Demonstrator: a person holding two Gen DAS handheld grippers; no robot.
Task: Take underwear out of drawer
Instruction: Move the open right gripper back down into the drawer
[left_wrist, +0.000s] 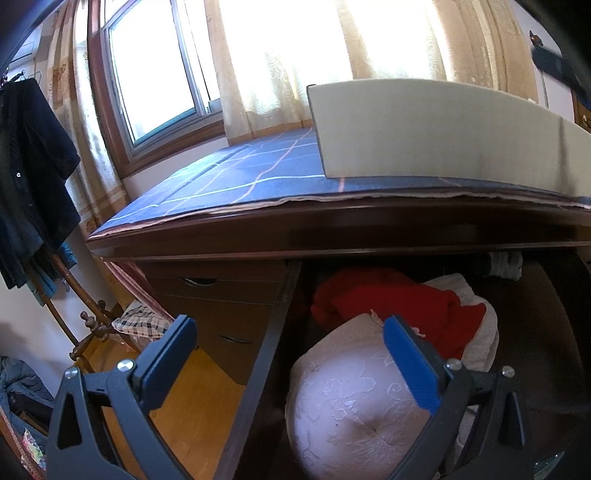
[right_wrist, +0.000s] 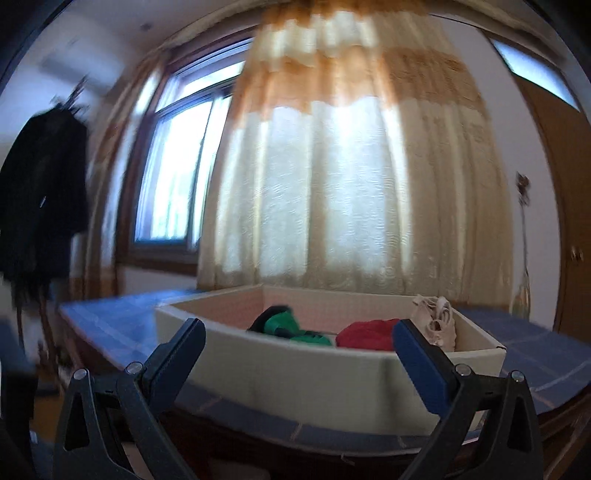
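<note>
My left gripper (left_wrist: 290, 341) has its fingers spread wide and empty above the open drawer (left_wrist: 273, 332), where pale lace underwear (left_wrist: 351, 402) lies at the front with a red garment (left_wrist: 388, 299) behind it. My right gripper (right_wrist: 299, 345) is also spread empty, facing the white box (right_wrist: 295, 373) on the desk's (right_wrist: 110, 332) front edge, green (right_wrist: 286, 325), red (right_wrist: 369, 332) and beige (right_wrist: 437, 321) pieces inside.

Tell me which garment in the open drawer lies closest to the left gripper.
The pale pink lace-embroidered garment, right under the left gripper. The red garment and the cream one lie farther back in the drawer.
</note>
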